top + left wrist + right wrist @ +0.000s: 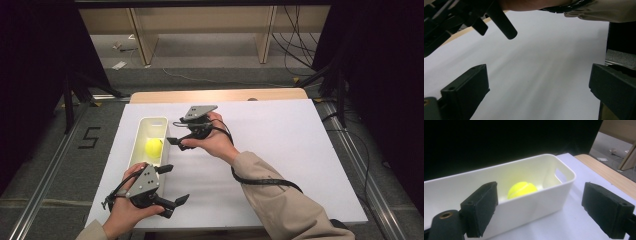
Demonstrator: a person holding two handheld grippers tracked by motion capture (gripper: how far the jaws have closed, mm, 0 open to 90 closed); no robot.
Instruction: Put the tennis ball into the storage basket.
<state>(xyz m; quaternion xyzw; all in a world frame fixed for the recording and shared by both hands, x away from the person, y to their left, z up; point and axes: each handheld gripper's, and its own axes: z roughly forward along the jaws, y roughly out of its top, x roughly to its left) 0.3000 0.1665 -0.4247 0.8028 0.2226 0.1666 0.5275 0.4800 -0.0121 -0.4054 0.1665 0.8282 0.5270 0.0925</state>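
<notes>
Inside the long white plastic bin [150,131], smooth-walled with rounded corners and a slot handle, rests the fuzzy yellow tennis ball [154,147]. The right gripper [175,144] hovers just beside it, its blocky black jaws apart and empty; the left gripper [176,188] likewise gapes over the matte white tabletop [280,150].

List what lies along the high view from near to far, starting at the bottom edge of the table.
Left gripper → tennis ball in the white bin → right gripper, roughly level with the ball → bare wooden table edge → floor with cables.
</notes>
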